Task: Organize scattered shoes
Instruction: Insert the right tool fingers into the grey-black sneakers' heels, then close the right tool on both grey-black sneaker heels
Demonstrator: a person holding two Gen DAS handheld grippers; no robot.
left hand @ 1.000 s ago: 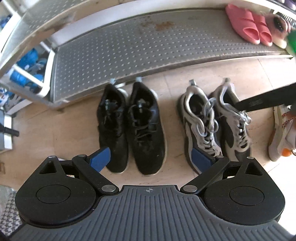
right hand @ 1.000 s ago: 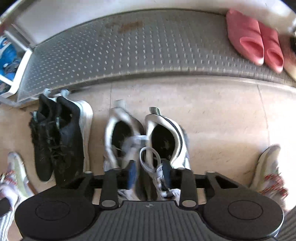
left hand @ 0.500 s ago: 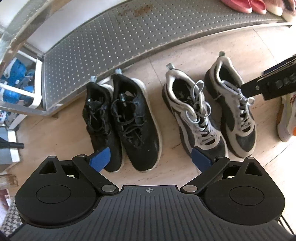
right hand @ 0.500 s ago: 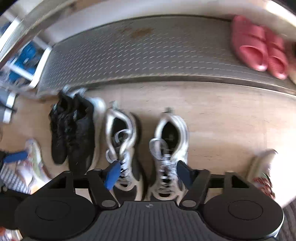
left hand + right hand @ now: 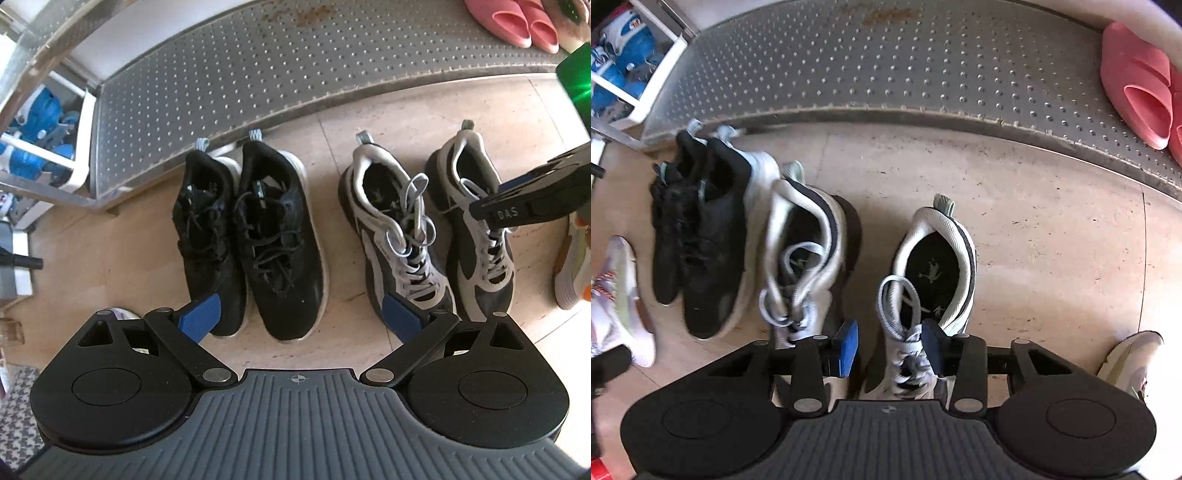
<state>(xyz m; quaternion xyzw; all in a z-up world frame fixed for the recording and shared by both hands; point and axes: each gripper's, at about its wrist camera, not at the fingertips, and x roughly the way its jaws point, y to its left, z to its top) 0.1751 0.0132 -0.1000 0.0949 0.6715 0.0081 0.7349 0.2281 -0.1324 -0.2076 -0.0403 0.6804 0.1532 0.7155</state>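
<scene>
A pair of black sneakers (image 5: 255, 240) stands on the floor with its heels to the shelf. Right of it is a grey-and-white pair: the left shoe (image 5: 399, 236) and the right shoe (image 5: 476, 236). My left gripper (image 5: 301, 321) hangs open above the toes, one pad by the black pair, the other by the left grey shoe, holding nothing. My right gripper (image 5: 890, 345) points down over the right grey shoe (image 5: 934, 266). Its jaws are opening with the laced tongue between them, and a gap shows at the left pad. One of its black fingers (image 5: 491, 212) shows over that shoe.
A perforated metal shelf (image 5: 295, 66) runs along the back, with pink slippers (image 5: 513, 18) at its right end. A white-and-orange sneaker (image 5: 572, 266) lies at the far right, another white sneaker (image 5: 617, 295) at the left. Blue items (image 5: 37, 122) sit in a white rack at the left.
The right gripper has dropped onto the right grey sneaker, and its jaws stand narrower than half a second ago. The two grey sneakers lie further apart than a second ago. The left gripper stays open.
</scene>
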